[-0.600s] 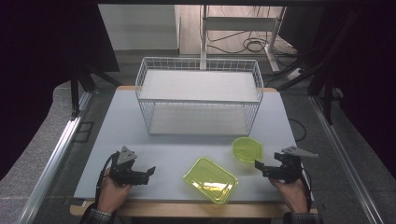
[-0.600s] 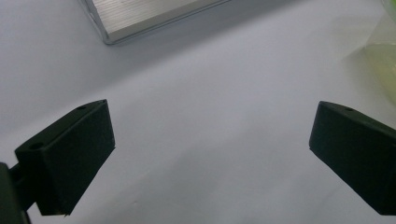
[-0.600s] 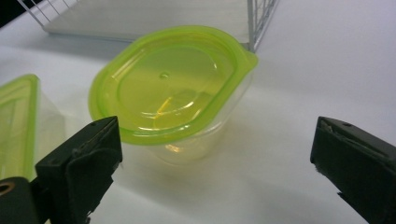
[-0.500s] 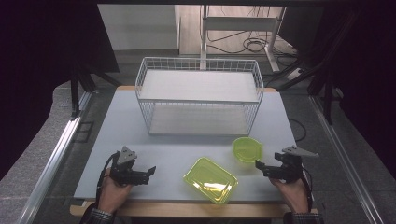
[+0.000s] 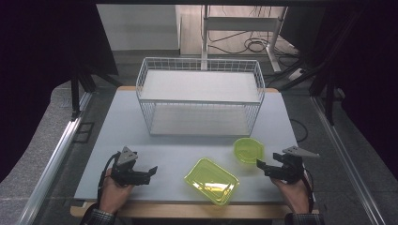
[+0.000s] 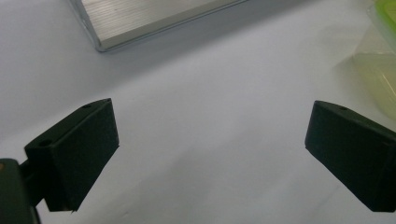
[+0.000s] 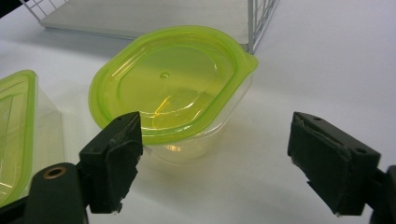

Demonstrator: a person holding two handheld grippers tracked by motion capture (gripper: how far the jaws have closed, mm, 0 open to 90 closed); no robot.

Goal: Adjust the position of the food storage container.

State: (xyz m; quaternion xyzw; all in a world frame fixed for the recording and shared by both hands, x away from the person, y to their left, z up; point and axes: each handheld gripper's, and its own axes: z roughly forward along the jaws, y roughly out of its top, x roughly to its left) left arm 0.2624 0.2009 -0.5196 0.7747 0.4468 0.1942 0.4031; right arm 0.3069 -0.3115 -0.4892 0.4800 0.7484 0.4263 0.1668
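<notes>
Pale grey bench (image 5: 117,126), matte and smooth. At its far middle, white wire basket (image 5: 199,101), long axis across the bench, open grid walls, flat pale floor.

Near front centre, rectangular tub (image 5: 211,181): clear plastic body, glossy lime-green lid, rounded corners, long axis running diagonally from near right to far left. Just beyond and to its right, apart from it, oval tub (image 5: 248,150), same clear body and green lid, close to the basket's near right corner.

Left gripper (image 5: 149,172) at front left, held in a hand (image 5: 115,190), pointing right toward the rectangular tub, well short of it; jaws spread wide, empty. Right gripper (image 5: 259,167) at front right, in the other hand (image 5: 293,190), pointing left, just near of the oval tub; jaws wide apart, gripping nothing.

From the right gripper view: oval tub (image 7: 173,88) close ahead between the jaw lines, lid with raised rim and a pointed tab at one end, a small dimple at centre; rectangular tub's corner (image 7: 18,126) at left edge; basket's wire (image 7: 259,18) behind.

From the left gripper view: bare bench (image 6: 210,140) between the jaws, a ribbed metal rail (image 6: 149,18) at top, blurred edge of the rectangular tub (image 6: 378,79) at right.
</notes>
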